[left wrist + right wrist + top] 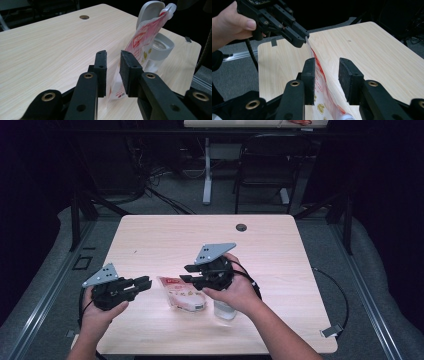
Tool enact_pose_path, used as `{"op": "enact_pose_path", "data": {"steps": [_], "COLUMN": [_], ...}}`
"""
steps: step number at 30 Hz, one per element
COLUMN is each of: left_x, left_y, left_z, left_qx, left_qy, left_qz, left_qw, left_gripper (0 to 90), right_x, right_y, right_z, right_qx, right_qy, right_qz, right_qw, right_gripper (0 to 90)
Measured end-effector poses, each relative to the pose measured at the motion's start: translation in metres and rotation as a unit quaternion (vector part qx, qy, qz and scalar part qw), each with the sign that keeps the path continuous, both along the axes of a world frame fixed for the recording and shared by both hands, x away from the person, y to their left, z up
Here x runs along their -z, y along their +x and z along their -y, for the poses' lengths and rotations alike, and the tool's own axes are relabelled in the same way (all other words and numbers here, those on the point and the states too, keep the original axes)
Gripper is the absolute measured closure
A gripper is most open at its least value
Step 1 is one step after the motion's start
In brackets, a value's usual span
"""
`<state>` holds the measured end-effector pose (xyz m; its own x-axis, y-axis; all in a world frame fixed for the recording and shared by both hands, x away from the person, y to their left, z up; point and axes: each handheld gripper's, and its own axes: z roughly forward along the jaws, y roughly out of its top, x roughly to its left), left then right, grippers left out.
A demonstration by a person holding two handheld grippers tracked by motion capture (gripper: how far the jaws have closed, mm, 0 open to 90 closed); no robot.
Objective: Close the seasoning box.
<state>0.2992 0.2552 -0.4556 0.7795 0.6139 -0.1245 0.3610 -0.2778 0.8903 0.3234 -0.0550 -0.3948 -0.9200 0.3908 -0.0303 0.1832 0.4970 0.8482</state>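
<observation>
A red and white spout pouch (182, 295) sits at the middle front of the wooden table (165, 235), tilted up with its spout end by a clear jar (225, 311). My left gripper (147, 284) points at its left end. In the left gripper view the pouch (145, 37) leans toward the jar (162, 46), and its lower corner reaches into the gap of the gripper (113, 53); the pads stand apart. My right gripper (187, 272) hovers over the pouch. Its jaws (327, 62) straddle the pouch (322, 95), which lies close to the left pad with table showing beside the right one.
The jar's white flip lid (150, 10) stands open behind the pouch. A cable hole (241, 227) lies near the table's far edge. A small clip (330, 331) sits at the front right corner. A chair (265, 165) and desk legs stand beyond the table.
</observation>
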Motion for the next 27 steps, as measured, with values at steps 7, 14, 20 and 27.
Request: {"op": "enact_pose_path", "data": {"steps": [7, 14, 20, 27], "left_x": [0.001, 0.001, 0.002, 0.004], "left_y": [0.0, 0.001, 0.002, 0.002], "left_z": [0.0, -0.001, -0.001, -0.002], "left_qx": [-0.002, -0.002, -0.003, -0.004], "left_qy": [0.0, 0.004, 0.002, 0.002], "left_qz": [0.0, 0.0, -0.001, -0.003], "left_qw": [1.0, 1.0, 1.0, 1.0], "left_gripper": [75.8, 75.5, 75.4, 75.2], "right_x": [0.0, 0.002, 0.002, 0.001], "right_y": [0.003, 0.007, 0.01, 0.012], "right_z": [-0.014, -0.023, -0.029, -0.041], "right_qx": [-0.013, -0.016, -0.021, -0.027], "right_qy": [-0.018, -0.035, -0.057, -0.08], "right_qz": [-0.007, -0.017, -0.018, -0.022], "right_qw": [0.9997, 0.9991, 0.998, 0.9962], "right_gripper": [67.7, 68.4, 69.1, 70.2]}}
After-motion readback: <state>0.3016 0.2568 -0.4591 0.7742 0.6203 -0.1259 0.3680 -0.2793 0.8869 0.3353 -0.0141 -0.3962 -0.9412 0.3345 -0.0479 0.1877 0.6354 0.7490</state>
